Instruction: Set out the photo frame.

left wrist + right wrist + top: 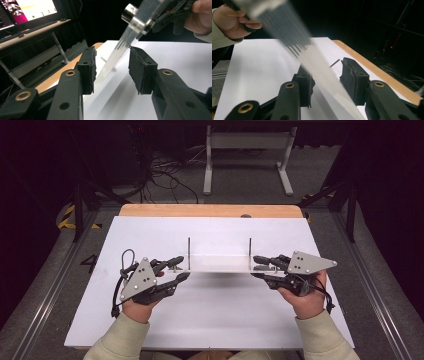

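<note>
Black rubber-faced pads of the left gripper (181, 269) stand apart around one end of a clear, flat acrylic plate (219, 263); the right gripper (258, 267) brackets the other end, its jaws also apart. The plate lies between both over the white matte table sheet (210, 320), with two thin metal pins (189, 253) rising from it. Whether it rests on the sheet I cannot tell. Judged from this, closing both sides evenly, pads square on the slick faces, should keep it level. A round shiny metal fitting (130, 13) sits on it near the far end.
</note>
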`<state>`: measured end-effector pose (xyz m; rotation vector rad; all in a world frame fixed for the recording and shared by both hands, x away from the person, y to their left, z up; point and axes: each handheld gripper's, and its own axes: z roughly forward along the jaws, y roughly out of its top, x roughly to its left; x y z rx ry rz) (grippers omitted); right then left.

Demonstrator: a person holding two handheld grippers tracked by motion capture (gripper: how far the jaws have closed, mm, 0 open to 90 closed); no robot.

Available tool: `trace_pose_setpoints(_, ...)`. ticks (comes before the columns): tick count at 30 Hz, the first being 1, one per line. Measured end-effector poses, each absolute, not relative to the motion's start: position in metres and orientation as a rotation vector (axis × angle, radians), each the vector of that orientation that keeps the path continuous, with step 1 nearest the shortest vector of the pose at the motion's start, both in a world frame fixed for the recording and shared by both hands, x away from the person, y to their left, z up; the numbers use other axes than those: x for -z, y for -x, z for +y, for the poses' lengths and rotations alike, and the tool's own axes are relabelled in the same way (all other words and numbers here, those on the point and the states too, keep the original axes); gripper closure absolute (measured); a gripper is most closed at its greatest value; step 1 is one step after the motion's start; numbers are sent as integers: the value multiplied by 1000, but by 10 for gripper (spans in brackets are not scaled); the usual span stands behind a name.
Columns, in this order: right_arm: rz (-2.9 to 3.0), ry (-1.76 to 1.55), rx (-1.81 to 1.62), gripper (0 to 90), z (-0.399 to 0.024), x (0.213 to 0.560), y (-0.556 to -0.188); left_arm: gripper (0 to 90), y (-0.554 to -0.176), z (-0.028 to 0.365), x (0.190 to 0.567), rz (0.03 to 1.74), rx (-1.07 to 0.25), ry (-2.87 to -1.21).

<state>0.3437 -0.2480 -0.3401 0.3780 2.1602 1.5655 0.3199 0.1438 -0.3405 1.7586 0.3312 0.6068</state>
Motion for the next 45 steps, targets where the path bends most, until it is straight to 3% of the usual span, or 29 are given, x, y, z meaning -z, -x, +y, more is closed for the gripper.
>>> trace_pose_setpoints(19,2082,-356,-1501,612,-239,312,-320,617,-300,145,313,318,-695,-1697)
trace_pose_setpoints(33,2073,-309,-1628,679,-238,292,-295,621,-288,158,300,339,-591,-1625)
trace_pose_setpoints(45,2069,-306,-1717,679,-242,281,-283,624,-273,155,290,370,-559,-1632)
